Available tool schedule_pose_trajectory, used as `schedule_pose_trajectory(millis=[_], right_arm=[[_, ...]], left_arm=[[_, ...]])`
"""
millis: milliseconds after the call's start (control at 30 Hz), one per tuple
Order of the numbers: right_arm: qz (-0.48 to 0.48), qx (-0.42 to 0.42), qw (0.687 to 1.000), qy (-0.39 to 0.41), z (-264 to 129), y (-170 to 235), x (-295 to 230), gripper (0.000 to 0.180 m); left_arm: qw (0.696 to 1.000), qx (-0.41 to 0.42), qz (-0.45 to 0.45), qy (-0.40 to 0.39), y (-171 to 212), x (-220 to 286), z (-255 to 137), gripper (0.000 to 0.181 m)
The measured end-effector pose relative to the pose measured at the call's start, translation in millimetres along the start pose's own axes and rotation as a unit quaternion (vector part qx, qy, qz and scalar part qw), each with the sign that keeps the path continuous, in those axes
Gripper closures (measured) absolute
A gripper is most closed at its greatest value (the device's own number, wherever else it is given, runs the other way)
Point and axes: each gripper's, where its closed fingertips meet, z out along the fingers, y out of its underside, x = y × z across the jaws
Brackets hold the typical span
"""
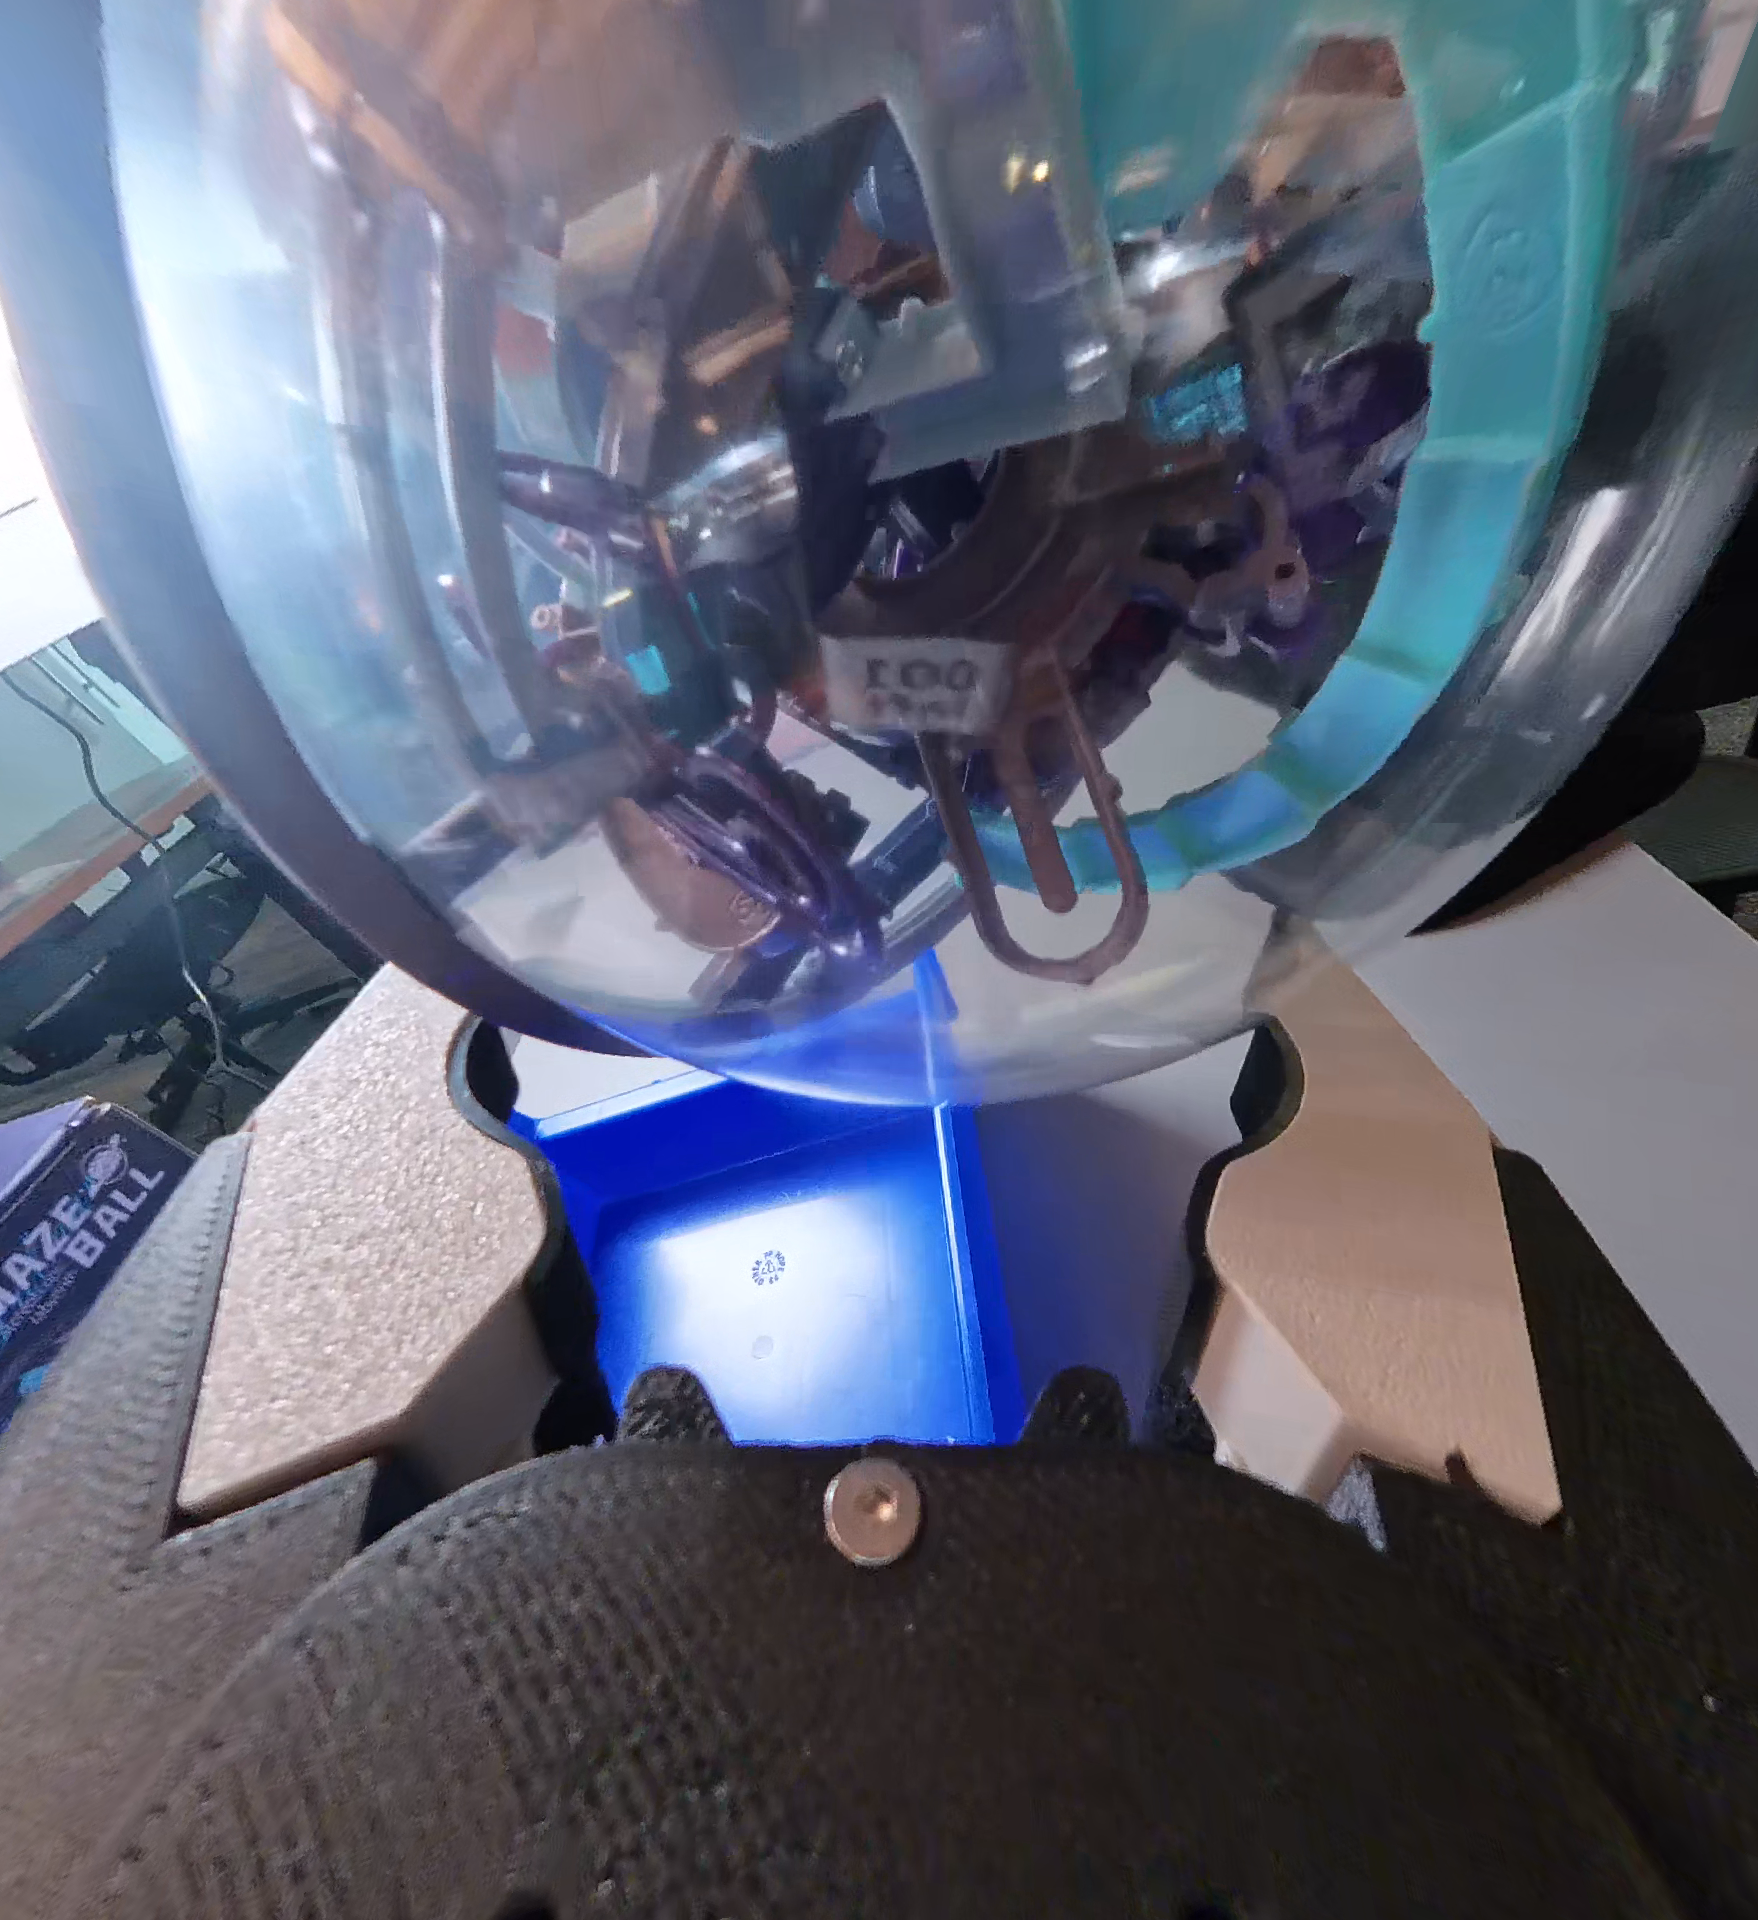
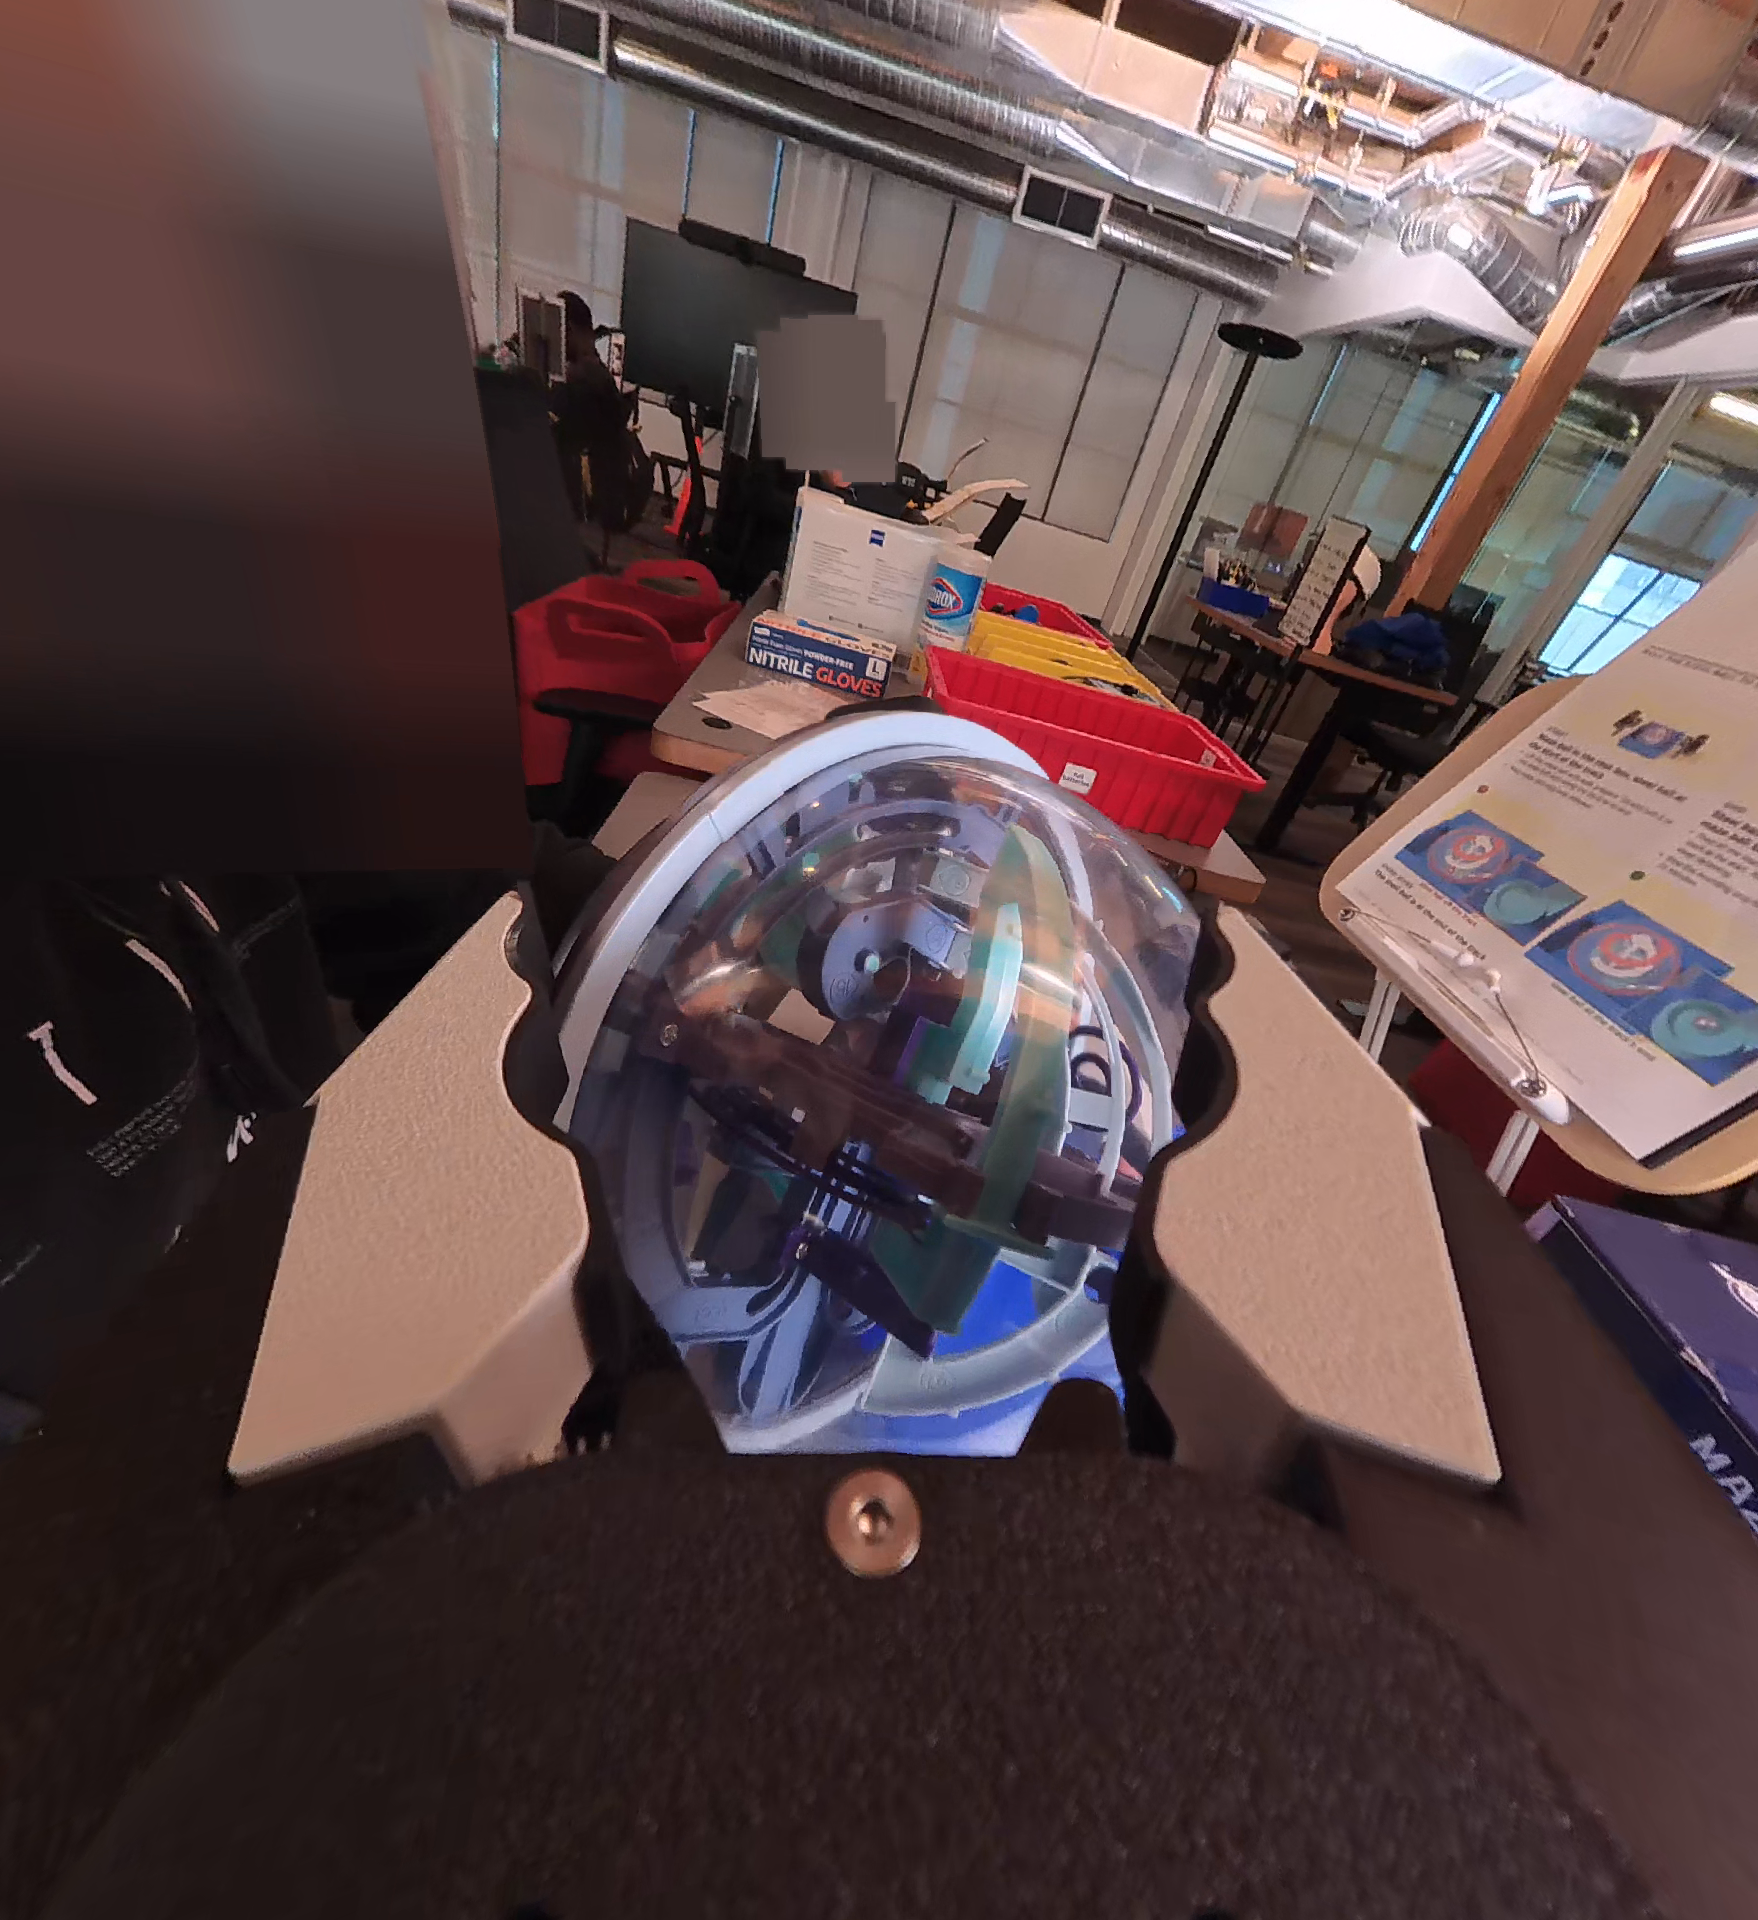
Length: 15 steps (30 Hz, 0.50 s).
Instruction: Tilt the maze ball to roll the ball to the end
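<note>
- The maze ball (image 2: 854, 1091), a clear sphere packed with coloured tracks, sits between the two fingers of the right gripper (image 2: 870, 1101), which are closed against its sides and carry it in the air.
- In the left wrist view the same maze ball (image 1: 750, 520) hangs just ahead of and above the left gripper (image 1: 875, 1049). Its fingers stand wide apart, and I cannot tell whether their tips touch the shell or only wait under it.
- Below the sphere lies a blue bin (image 1: 781, 1278) on the white bench (image 1: 1581, 1039), with a dark blue box (image 1: 33, 1278) off to one side.
- I cannot pick out the little steel ball among the tracks; both views smear and reflect too much.
- To do this step well, I would tilt slowly and in small amounts, so the ball creeps along its track instead of jumping off it.
- The shell looks smooth and rounded, so it may slip in a two-finger hold; the squeeze should be kept steady while the wrist turns.
- The left gripper would serve best as a cradle beneath, taking weight during larger turns.
- Keeping the sphere over the blue bin seems wise, in case it drops.
- An instruction sheet (image 2: 1602, 914) stands on a board to the right.
</note>
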Motion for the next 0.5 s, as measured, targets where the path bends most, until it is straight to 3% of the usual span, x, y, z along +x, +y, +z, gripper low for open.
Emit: schedule_pose_trajectory(millis=[233,500], right_arm=[[0.025,0.041,0.999,-0.006,-3.5,0.7,9.8,0.060],[0.005,0.029,1.000,-0.008,-4.0,19.4,15.4,0.054]], left_arm=[[1.000,0.021,-0.004,0.013,-13.7,-3.5,-20.3,0.039],[0.999,0.030,0.010,0.008,-30.1,-8.7,-45.2,0.041]])
